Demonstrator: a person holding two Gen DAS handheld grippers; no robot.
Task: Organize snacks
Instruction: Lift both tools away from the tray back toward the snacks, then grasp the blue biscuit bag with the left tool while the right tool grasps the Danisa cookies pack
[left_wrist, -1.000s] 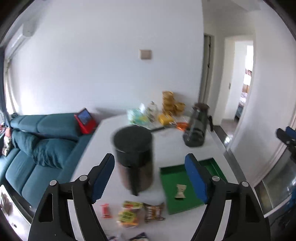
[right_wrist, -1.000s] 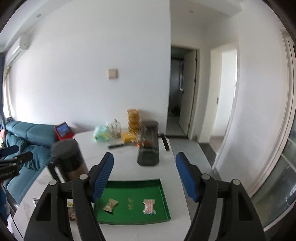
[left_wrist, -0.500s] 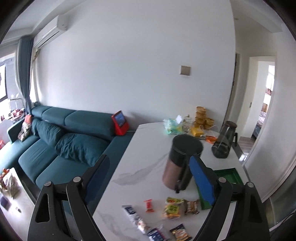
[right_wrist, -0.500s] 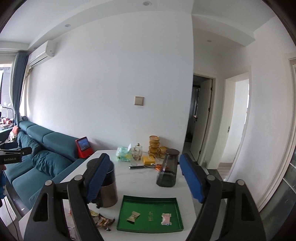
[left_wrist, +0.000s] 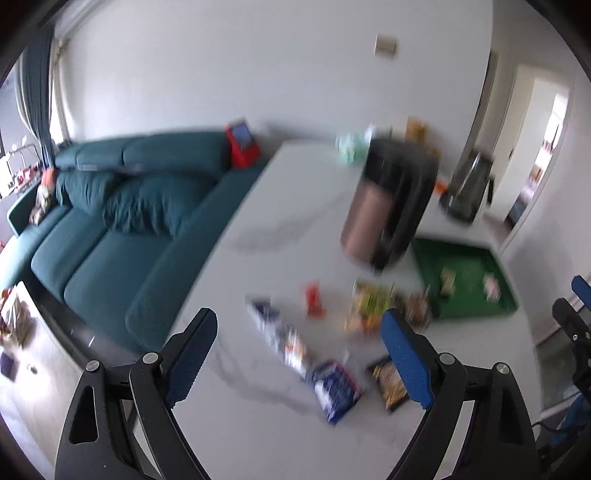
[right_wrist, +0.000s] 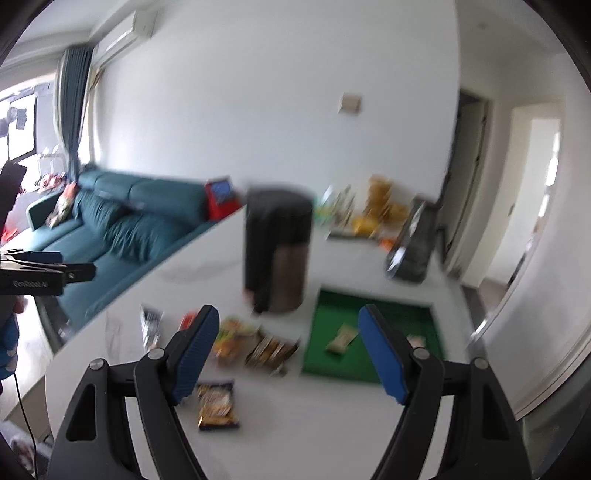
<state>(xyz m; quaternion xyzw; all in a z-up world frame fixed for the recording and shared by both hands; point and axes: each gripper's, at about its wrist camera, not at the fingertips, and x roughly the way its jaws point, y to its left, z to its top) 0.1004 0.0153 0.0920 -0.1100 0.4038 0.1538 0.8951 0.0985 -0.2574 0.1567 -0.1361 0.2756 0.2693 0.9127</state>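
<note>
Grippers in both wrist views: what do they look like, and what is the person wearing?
Left gripper and right gripper: black skeletal frames with silver pivot screws and ribbed blue pads. In the right wrist view the left one bears white lettering, a thin black cable hanging below. A blue sleeve shows.

Black fingers (left_wrist: 192, 354) carry ribbed blue pads (right_wrist: 384, 354), silver screws.

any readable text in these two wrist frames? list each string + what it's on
"GenRobot.AI": faint print on the side of the left gripper, seen at the left edge of the right wrist view.
Snack packets on the table, such as the blue packet and the dark packet: printing too blurred to read.
Wrapped snacks in the green tray: too small and blurred.
Red tablet screen: unreadable.
Nothing else legible.
</note>
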